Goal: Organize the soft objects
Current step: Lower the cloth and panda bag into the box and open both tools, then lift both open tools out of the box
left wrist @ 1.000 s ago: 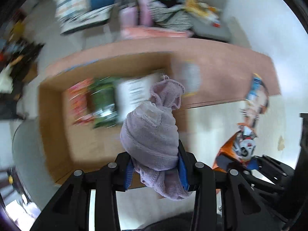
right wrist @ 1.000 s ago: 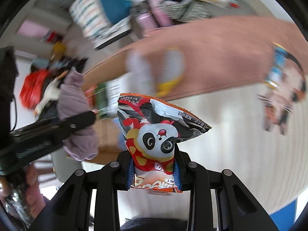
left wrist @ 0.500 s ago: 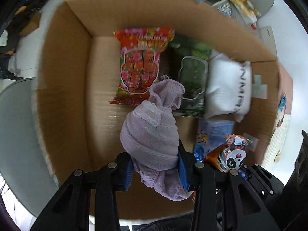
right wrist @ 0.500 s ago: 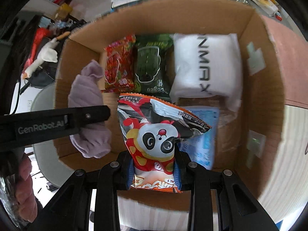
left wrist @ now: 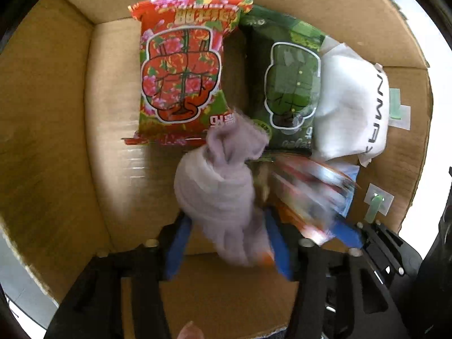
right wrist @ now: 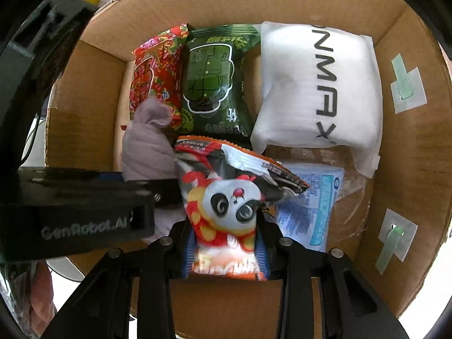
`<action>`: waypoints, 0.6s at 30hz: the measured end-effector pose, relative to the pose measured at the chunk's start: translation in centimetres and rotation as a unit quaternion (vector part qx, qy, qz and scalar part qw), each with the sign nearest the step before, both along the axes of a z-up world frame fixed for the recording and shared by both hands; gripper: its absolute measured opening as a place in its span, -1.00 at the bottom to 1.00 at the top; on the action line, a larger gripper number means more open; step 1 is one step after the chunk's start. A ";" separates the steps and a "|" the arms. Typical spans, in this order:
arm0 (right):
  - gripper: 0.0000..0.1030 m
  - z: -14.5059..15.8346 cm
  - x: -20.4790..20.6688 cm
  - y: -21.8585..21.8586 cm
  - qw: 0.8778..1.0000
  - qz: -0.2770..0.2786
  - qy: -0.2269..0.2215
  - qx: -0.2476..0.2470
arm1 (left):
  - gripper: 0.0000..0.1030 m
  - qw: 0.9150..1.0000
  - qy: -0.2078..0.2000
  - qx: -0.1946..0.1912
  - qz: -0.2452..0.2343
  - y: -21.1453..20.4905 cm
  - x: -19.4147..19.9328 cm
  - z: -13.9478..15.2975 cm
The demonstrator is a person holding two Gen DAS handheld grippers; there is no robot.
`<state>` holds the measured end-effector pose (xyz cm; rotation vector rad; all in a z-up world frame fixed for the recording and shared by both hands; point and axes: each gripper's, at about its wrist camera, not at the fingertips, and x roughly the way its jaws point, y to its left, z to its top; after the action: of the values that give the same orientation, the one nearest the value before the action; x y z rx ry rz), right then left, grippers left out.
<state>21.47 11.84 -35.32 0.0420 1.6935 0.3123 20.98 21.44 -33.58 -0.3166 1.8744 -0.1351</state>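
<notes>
My left gripper [left wrist: 227, 243] is shut on a bundled lilac cloth [left wrist: 220, 189] and holds it low inside the cardboard box [left wrist: 42, 113], over its near left part. The cloth also shows in the right wrist view [right wrist: 147, 147]. My right gripper [right wrist: 226, 251] is shut on a red panda snack bag [right wrist: 228, 203], just right of the cloth; it shows blurred in the left wrist view [left wrist: 308, 195]. The left gripper body [right wrist: 73, 206] crosses the right wrist view at the left.
On the box floor lie a red floral packet [left wrist: 183, 67], a dark green packet [left wrist: 288, 84], a white pillow pack [right wrist: 316, 87] and a light blue packet [right wrist: 313, 203]. Box walls [right wrist: 409, 141] rise all around. Bare floor shows at the box's left [left wrist: 118, 141].
Both grippers have dropped deeper into the box with their loads; the box contents look larger and closer. The snack bag now sits right beside the cloth.
</notes>
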 end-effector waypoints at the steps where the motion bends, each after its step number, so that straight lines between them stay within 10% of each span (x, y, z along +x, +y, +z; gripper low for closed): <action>1: 0.14 0.3 0.1 -0.2 1.000 -0.001 0.000 0.004 | 0.27 1.000 -0.009 0.008 -0.002 -0.1 -0.1 0.6; 3: 0.35 1.0 0.3 -0.5 1.000 0.001 -0.005 0.004 | 0.59 1.000 -0.023 0.013 -0.007 -0.1 -0.3 1.8; 18: 0.50 13.1 -4.2 -5.1 0.994 -0.017 -0.101 -0.033 | 0.71 0.982 -0.164 0.092 0.009 0.0 -6.8 12.7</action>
<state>17.25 6.71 -22.23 -0.0108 1.5001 0.2271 14.16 21.43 -20.92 -0.1709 1.5430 -0.0003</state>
